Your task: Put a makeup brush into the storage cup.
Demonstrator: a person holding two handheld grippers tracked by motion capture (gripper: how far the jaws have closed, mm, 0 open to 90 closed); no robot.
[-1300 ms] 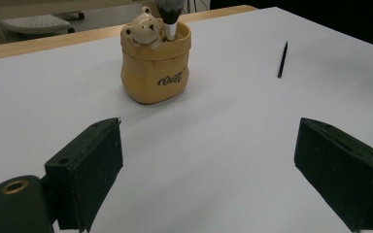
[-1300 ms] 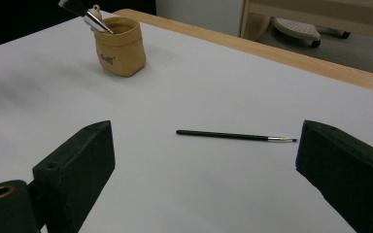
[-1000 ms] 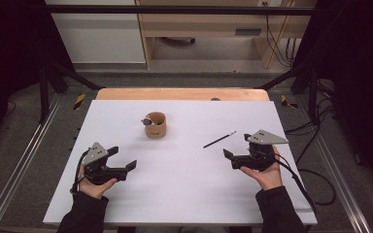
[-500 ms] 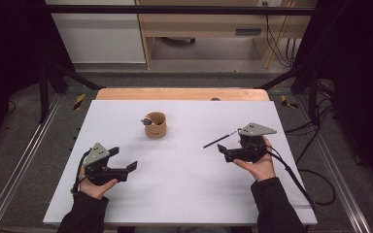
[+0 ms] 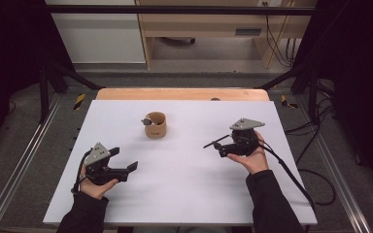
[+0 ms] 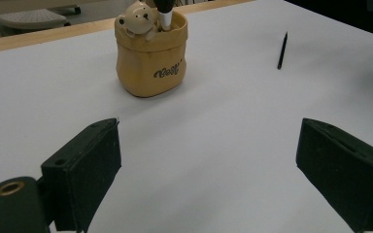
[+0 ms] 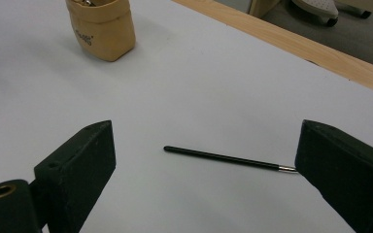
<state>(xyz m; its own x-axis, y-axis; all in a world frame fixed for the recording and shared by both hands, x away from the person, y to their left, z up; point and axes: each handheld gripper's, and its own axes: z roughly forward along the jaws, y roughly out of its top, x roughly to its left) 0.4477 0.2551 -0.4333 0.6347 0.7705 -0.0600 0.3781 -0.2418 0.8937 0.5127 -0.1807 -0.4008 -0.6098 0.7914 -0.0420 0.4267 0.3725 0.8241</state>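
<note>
A thin black brush (image 5: 212, 142) lies on the white table (image 5: 184, 189), right of centre. My right gripper (image 5: 222, 147) hovers just over it, open. In the right gripper view the brush (image 7: 223, 158) lies on the table between the wide-apart jaws, its metal end close to the right jaw, and the right gripper (image 7: 204, 165) is not touching it. A tan pouch-shaped holder (image 5: 155, 125) stands upright at the table's middle back with a small bear figure (image 6: 138, 17) and a dark handle in it. My left gripper (image 5: 125, 158) rests open at the front left, empty, pointing toward the holder (image 6: 150, 53).
A wooden strip (image 5: 182, 93) runs along the table's far edge. Metal frame rails (image 5: 24, 160) flank both sides. A cable (image 5: 291, 170) trails from the right gripper over the right table edge. White table surface stretches between the two grippers.
My right gripper has moved forward and left until its open jaws straddle the black brush. The left gripper has stayed in place.
</note>
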